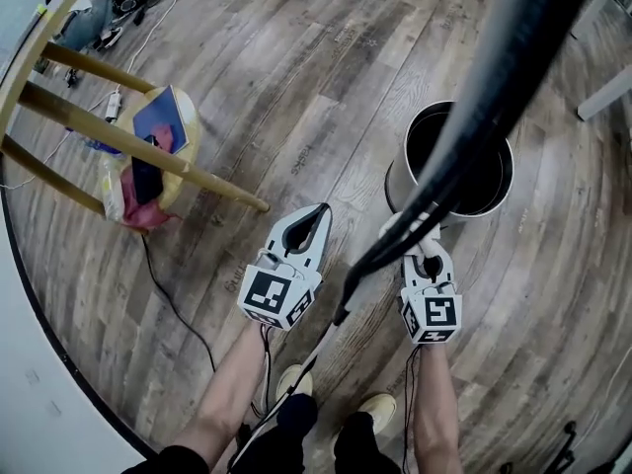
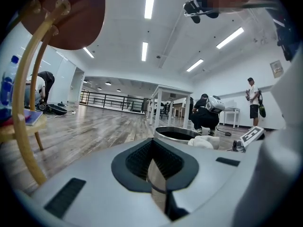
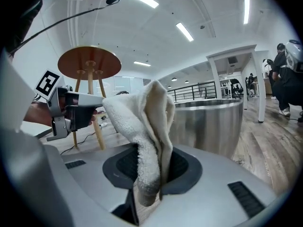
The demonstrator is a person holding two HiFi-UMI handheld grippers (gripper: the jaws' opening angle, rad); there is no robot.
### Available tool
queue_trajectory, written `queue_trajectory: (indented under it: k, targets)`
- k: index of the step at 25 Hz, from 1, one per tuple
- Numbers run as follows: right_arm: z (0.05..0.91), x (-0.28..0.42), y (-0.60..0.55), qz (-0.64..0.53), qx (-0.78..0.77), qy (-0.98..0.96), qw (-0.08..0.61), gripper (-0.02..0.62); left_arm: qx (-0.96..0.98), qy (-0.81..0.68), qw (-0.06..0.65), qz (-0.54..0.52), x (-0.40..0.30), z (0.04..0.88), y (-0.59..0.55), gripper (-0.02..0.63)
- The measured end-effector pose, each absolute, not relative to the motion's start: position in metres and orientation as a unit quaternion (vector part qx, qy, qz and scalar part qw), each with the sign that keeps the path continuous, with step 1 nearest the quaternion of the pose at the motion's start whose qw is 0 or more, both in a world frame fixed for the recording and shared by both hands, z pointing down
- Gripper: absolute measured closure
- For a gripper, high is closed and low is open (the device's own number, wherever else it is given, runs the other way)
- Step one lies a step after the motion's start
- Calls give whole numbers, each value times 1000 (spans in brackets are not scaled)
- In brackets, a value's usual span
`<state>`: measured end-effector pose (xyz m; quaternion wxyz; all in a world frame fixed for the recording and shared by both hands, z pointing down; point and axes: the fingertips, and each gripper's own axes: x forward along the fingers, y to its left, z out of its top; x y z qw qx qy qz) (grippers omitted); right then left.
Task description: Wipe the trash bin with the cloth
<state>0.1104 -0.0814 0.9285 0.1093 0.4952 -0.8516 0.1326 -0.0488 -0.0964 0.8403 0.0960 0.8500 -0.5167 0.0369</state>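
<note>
R gripper (image 3: 147,193) pinches the white cloth (image 3: 144,122): jaws are pressed on its lower fold, and the rest stands up above them. L gripper (image 2: 152,174) has its jaws pressed together w/ nothing btwn.

The bin (image 3: 210,126) stands upright on the wood floor (image 1: 296,87), mouth up, long axis vertical. It sits straight ahead of the R gripper, just beyond the cloth. From the head view the cloth is near the bin's steel side, by the rim; whether they touch can't be told. L gripper is off to the left, further from the bin.

R is the nearer one, so the next move is prob. pushing fwd till the cloth meets the wall, then sweeping round it.
</note>
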Motion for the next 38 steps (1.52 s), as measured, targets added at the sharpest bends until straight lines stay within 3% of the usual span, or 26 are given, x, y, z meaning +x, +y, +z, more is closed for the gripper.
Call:
queue_trajectory:
  k: [9, 20, 26, 38]
  targets:
    - [725, 114, -16, 139, 501, -849, 98, 500, 850, -514, 112, 40, -46, 661, -50, 611]
    - [494, 126, -46, 88, 528, -843, 47, 500, 855, -514, 76, 16, -48, 455, -69, 611]
    - [456, 123, -47, 94, 532, -840, 43, 500, 851, -517, 86, 19, -50, 425, -62, 611]
    - [470, 104, -62, 102, 539, -834, 50, 500, 854, -514, 82, 12, -71, 422, -91, 611]
